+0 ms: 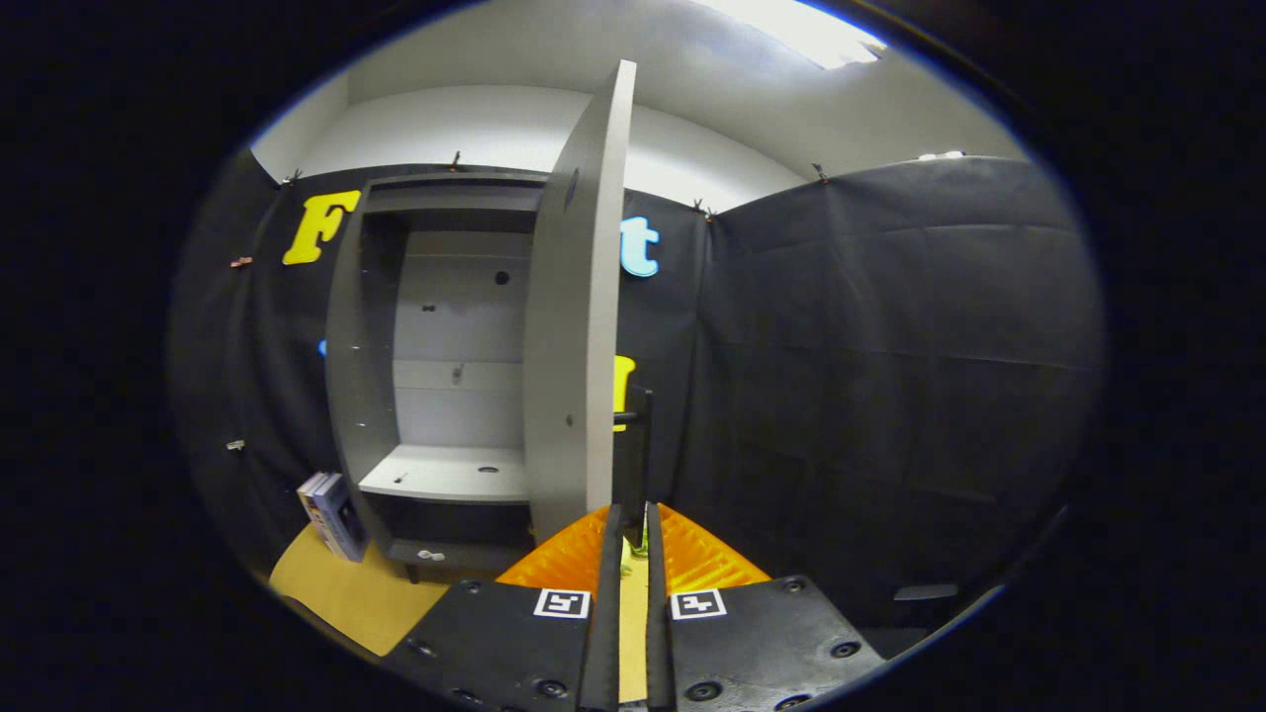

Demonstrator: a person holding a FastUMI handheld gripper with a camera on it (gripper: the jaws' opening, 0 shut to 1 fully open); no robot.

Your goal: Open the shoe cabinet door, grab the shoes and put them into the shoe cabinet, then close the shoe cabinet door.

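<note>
At the far left, a few books [333, 514] stand leaning on the tan floor [341, 593] against the cabinet's left side. Next comes the shoe cabinet [348, 376], a tall pale grey carcass set against the booth's black wall. Its inside is open to view: a light back panel, a shelf [445, 473] low down with a round hole in it, and a dark lower compartment beneath. I can make out no shoes on the shelf or floor.

Right of the opening stands the cabinet door [574, 326], swung out wide so that its inner face and thin edge point toward the camera. It is a flat, rigid board, probably light on its hinges and likely to swing freely with a modest push or pull. The natural hold is the dark bar handle [638, 445] on its outer side, just past the door's edge.

The claw [633, 539] is nearly closed, its fingers [605, 593] a narrow gap apart on either side of the handle's lower end; I judge it gripped, though contact is hard to confirm.
</note>
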